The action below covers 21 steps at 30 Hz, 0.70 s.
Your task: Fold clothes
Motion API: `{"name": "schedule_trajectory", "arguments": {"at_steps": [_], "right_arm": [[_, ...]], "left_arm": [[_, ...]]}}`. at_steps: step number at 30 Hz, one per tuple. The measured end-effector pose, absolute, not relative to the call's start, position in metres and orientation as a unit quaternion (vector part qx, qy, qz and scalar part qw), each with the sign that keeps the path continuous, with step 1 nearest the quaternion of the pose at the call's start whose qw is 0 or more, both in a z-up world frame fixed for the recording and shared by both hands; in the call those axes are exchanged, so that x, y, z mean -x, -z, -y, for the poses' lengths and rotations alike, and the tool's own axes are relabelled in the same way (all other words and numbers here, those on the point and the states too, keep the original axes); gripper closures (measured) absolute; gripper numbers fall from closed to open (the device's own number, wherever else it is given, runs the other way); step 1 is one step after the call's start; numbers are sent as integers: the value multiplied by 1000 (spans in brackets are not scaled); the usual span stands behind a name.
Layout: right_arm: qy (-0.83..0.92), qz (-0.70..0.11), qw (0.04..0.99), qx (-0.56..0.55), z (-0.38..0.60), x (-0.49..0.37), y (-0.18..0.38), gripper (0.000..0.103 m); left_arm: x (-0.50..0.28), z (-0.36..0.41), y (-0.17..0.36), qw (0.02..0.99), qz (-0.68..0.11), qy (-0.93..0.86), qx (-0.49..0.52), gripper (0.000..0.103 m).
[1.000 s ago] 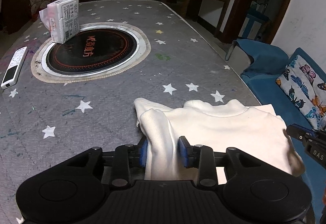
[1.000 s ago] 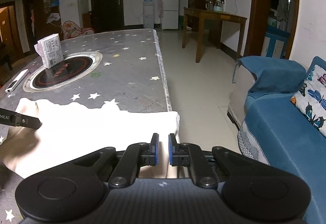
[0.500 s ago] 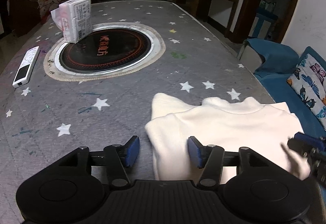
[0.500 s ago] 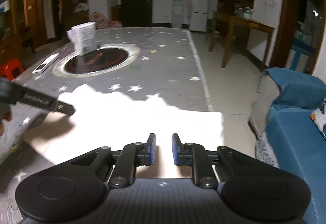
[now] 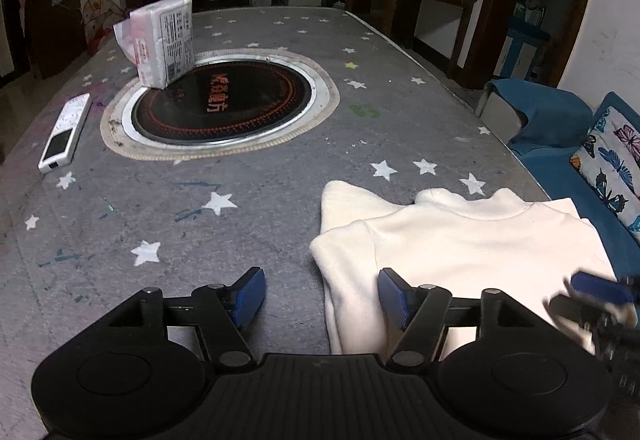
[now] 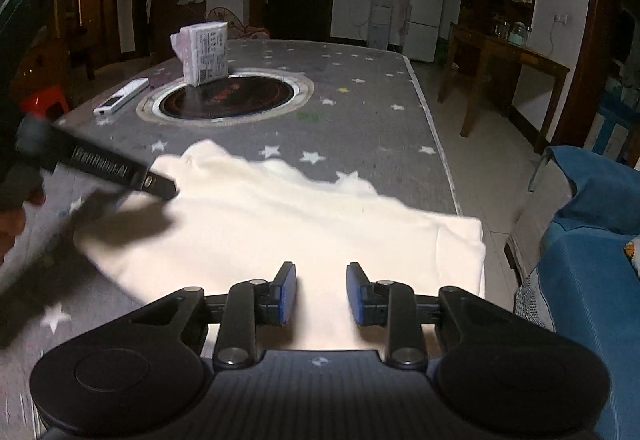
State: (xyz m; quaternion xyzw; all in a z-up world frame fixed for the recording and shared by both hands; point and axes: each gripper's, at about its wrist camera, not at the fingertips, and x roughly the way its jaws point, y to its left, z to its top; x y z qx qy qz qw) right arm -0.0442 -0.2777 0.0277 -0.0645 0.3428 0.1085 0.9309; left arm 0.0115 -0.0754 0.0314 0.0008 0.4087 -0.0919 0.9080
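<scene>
1. Left black two-finger gripper with blue pads: jaws now spread wide and empty; a second ago they pinched the sleeve fold of the cream fleece garment.
2. Right black two-finger gripper with blue pads: jaws parted, nothing between them; earlier they were nearly closed.
3. Garment lies folded flat on the grey star-print tablecloth, at the near right corner of the table, its right edge at the table edge.
4. Left view alone shows the butterfly-print cushion.
5. Right view alone shows the red plastic stool and the left gripper's finger over the garment's left edge.
6. Both show the round black inset cooktop, white tissue pack, white remote.
</scene>
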Motion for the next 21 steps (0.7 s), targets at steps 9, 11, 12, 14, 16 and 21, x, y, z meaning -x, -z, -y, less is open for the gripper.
{"name": "schedule_trajectory", "arguments": {"at_steps": [9,11,12,14,16,21], "right_arm": [[-100,-352,930,35,274,-10,-26,76],[-97,-357,928,39,270,-20,-22,76],[-94,-361,927,42,269,-25,-19,76],[-90,-369,924,46,266,-32,-12,76],[-89,-366,925,52,264,-32,-14,76],[-109,-353,928,52,251,-33,-27,76]], "left_arm": [[-13,72,-29,906,-413,94,0,34],[-13,71,-27,905,-415,93,1,33],[-14,71,-27,905,-415,93,1,33],[-14,70,-27,905,-416,94,3,33],[-13,68,-28,905,-415,96,3,33],[-11,62,-32,906,-412,95,10,32]]}}
